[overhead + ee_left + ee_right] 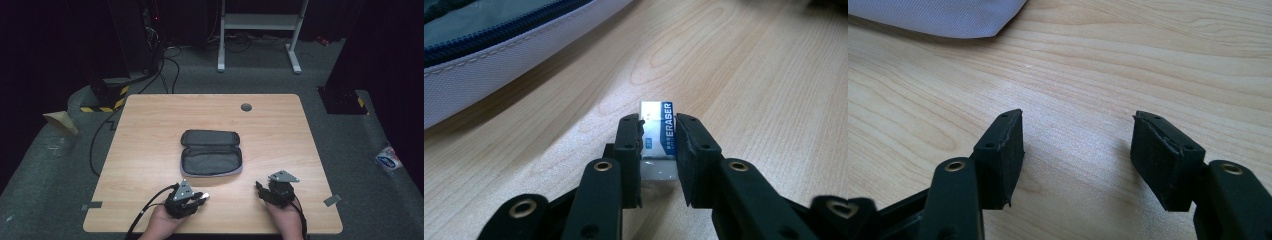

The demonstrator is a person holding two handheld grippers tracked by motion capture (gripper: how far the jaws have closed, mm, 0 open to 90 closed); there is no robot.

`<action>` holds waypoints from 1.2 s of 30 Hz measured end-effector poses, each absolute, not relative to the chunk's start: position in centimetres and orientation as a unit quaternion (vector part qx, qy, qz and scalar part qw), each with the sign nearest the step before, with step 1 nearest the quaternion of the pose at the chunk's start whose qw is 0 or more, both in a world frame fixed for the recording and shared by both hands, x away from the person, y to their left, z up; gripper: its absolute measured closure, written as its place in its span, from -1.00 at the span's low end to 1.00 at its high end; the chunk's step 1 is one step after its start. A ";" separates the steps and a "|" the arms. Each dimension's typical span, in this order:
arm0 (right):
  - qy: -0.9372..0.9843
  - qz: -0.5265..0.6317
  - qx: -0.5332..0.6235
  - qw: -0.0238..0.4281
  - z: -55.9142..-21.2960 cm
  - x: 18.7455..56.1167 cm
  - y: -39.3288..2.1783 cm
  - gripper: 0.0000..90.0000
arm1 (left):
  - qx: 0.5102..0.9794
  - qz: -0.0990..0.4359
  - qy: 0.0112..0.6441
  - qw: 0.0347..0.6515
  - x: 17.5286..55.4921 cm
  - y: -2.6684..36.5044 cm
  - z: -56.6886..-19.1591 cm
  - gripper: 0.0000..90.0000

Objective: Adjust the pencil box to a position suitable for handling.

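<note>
The left hand-held gripper point(658, 137) is clamped on a small white eraser point(657, 131), its two black jaws pressing the eraser's long sides just above the wooden counter point(749, 65). The eraser's long axis runs straight out along the jaws, away from the hand, with the sleeved end sticking out past the fingertips and the bare white end tucked back between them. From where I stand, the open grey pencil case point(211, 153) lies just ahead of that gripper, up the counter and slightly toward the middle; in the left gripper view its pale piped edge and blue zip cross the upper left corner, so the eraser has to go forward and to the left to reach the open case. I judge the left hand the nearer one for that drop. The right hand-held gripper point(1077, 150) sits with its jaws spread apart and nothing between them, resting low over bare wood, with a corner of the case ahead of it. The eraser's blue and white sleeve reads "ERASER" in white capitals; the smaller print beside it is too fine to make out.
</note>
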State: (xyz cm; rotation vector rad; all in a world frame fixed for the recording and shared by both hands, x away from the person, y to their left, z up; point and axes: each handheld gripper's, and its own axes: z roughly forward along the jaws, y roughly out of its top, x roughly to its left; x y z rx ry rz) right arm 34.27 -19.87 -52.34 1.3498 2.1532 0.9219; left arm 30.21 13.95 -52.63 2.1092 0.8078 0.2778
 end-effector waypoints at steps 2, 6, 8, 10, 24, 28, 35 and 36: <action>0.777 0.333 0.487 0.217 -52.3 34.3 -19.9 -0.16 | 0.840 0.112 0.323 0.421 30.2 14.0 -52.6 0.61; 0.777 0.333 0.487 0.218 -52.3 34.3 -19.9 -0.16 | 0.835 0.115 0.329 0.426 30.2 14.2 -52.6 0.61; 0.777 0.333 0.487 0.218 -52.3 34.3 -19.9 -0.16 | 0.833 0.118 0.329 0.430 30.2 14.2 -52.6 0.61; 0.777 0.333 0.487 0.217 -52.3 34.3 -19.9 -0.16 | 0.830 0.119 0.331 0.433 30.2 14.3 -52.6 0.61; 0.779 0.333 0.485 0.217 -52.3 34.3 -19.9 -0.16 | 0.817 0.127 0.335 0.451 30.6 14.9 -51.8 0.62; 0.780 0.334 0.483 0.216 -52.3 34.4 -19.9 -0.16 | 0.811 0.134 0.339 0.457 30.8 15.5 -51.2 0.62; 0.780 0.334 0.482 0.217 -52.3 34.4 -19.9 -0.17 | 0.804 0.148 0.340 0.465 30.8 16.2 -50.3 0.62; 0.780 0.334 0.482 0.217 -52.3 34.4 -19.9 -0.17 | 0.802 0.149 0.340 0.467 30.8 16.3 -50.1 0.62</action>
